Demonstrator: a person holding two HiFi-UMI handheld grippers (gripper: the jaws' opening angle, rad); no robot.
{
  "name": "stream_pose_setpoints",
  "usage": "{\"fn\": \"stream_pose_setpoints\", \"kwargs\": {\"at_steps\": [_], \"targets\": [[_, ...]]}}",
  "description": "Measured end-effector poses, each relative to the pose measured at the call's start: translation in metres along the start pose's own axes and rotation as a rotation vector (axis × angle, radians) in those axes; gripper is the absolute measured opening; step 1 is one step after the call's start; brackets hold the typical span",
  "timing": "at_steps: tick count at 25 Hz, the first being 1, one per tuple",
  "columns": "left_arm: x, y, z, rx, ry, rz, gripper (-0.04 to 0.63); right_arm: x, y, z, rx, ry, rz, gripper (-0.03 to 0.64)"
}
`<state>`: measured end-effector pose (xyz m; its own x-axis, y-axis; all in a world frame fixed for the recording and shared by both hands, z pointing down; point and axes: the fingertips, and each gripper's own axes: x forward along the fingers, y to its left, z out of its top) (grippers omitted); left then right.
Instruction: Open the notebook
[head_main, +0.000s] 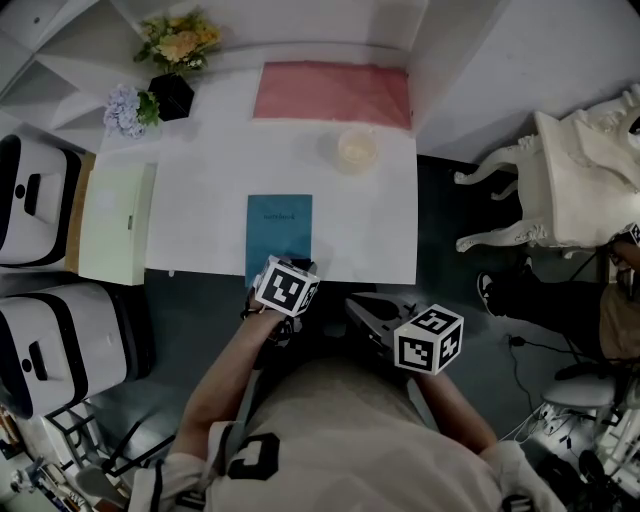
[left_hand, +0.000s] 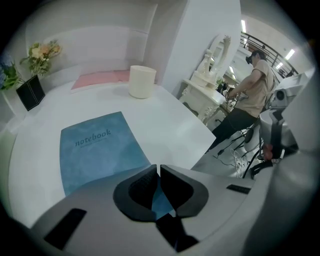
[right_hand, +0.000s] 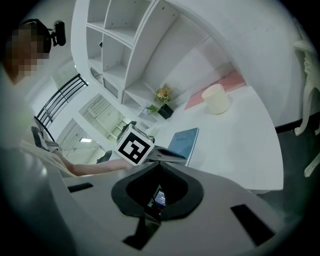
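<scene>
- White table (head_main: 200, 200) takes up most of the head view, right? What's on it?
- Yep, biggest thing there. A pink mat (head_main: 332, 93) lies along the far edge. Closer in, the teal notebook (head_main: 279, 230) lies flat and closed near the table's front edge, cover up with "notebook" printed on it.
- And the two tongs?
- The left gripper (left_hand: 158, 172) points steeply down at the notebook's near edge. Its jaws are pinched together on that edge, with a sliver of blue showing between the pads (left_hand: 140, 187). The cover looks flat, not lifted as far as I can see. The right gripper (right_hand: 160, 167) hangs off the table, over the dark floor and close to the person's body. Its jaws are closed tip to tip and hold nothing.
- Anything smaller?
- A black vase (head_main: 172, 95) with yellow flowers stands at the far left corner. A white cup (head_main: 357, 150) stands just this side of the mat, off to the right of the notebook and not touching it.
</scene>
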<state>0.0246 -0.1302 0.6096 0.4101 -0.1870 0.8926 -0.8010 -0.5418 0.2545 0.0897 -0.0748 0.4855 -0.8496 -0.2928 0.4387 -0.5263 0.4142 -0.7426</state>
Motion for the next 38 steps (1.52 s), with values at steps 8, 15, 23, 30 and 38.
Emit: {"fn": "stream_pose_setpoints", "kwargs": {"at_steps": [8, 15, 23, 30, 38], "targets": [[-0.013, 0.0, 0.005, -0.005, -0.033, -0.017, 0.034, 0.004, 0.001, 0.001, -0.006, 0.005, 0.004, 0.013], [-0.031, 0.001, 0.011, 0.019, -0.061, -0.017, 0.034, 0.007, 0.004, 0.0, -0.011, 0.006, 0.006, 0.014], [-0.054, 0.004, 0.016, 0.051, -0.103, -0.003, 0.034, 0.007, 0.007, -0.001, -0.028, 0.013, -0.001, 0.014], [-0.069, 0.009, 0.019, 0.087, -0.12, 0.01, 0.035, 0.007, 0.01, 0.002, -0.042, 0.015, -0.007, 0.013], [-0.091, 0.021, 0.021, 0.1, -0.144, 0.036, 0.037, 0.011, 0.014, 0.004, -0.058, 0.028, -0.005, 0.014]]}}
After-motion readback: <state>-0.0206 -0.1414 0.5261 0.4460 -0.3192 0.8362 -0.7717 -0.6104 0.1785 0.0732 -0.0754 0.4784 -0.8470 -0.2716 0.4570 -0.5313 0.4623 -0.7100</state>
